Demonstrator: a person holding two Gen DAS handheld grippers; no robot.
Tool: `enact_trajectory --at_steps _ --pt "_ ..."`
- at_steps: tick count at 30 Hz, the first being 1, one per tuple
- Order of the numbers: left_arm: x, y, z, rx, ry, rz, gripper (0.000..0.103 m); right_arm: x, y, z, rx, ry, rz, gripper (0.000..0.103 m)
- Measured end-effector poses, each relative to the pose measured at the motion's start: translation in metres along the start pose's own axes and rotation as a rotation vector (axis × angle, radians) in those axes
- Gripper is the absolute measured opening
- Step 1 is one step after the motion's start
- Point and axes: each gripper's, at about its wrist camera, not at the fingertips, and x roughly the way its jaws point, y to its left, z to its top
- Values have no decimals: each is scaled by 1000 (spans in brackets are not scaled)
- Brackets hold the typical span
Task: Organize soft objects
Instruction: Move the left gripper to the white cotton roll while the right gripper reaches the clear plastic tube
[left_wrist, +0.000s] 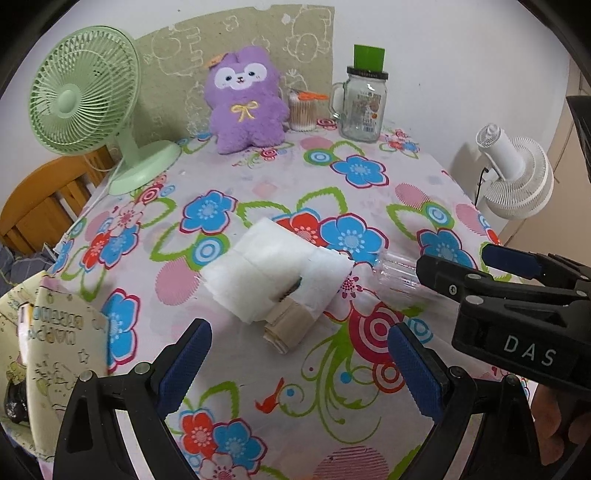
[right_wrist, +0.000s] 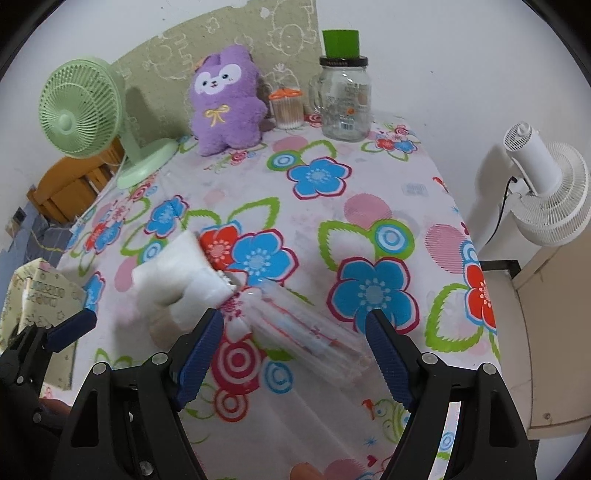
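Observation:
A white soft pack of tissues (left_wrist: 277, 273) lies in the middle of the flowered tablecloth (left_wrist: 288, 177), with a beige folded cloth (left_wrist: 290, 326) sticking out from under its near edge. A clear plastic bottle (right_wrist: 306, 328) lies on its side to the right of the pack. My left gripper (left_wrist: 299, 354) is open just in front of the pack and cloth. My right gripper (right_wrist: 295, 347) is open with the bottle lying between its fingers; it also shows in the left wrist view (left_wrist: 476, 266). A purple plush toy (left_wrist: 245, 99) sits upright at the back.
A green desk fan (left_wrist: 85, 96) stands back left, a cotton-swab box (left_wrist: 303, 110) and a glass mug jar with a green lid (left_wrist: 364, 99) back right. A patterned box (left_wrist: 48, 350) sits at the left table edge. A white fan (right_wrist: 546, 192) stands off the right side.

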Motion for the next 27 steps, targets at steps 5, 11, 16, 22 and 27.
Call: enact_trajectory --at_steps 5,11,16,22,27 --pt "14 -6 0 4 26 -6 97 11 -10 -1 3 9 -35 82" --pt "30 -10 1 12 50 -11 97 23 -19 0 1 21 -62 87" --pt "38 -11 3 12 62 -15 97 32 -21 -1 -10 40 -66 87" --pt "50 -10 7 3 77 -21 97 41 -24 0 -14 44 -60 90" --pt "58 -10 8 3 87 -19 97 44 -25 0 -12 53 -25 92"
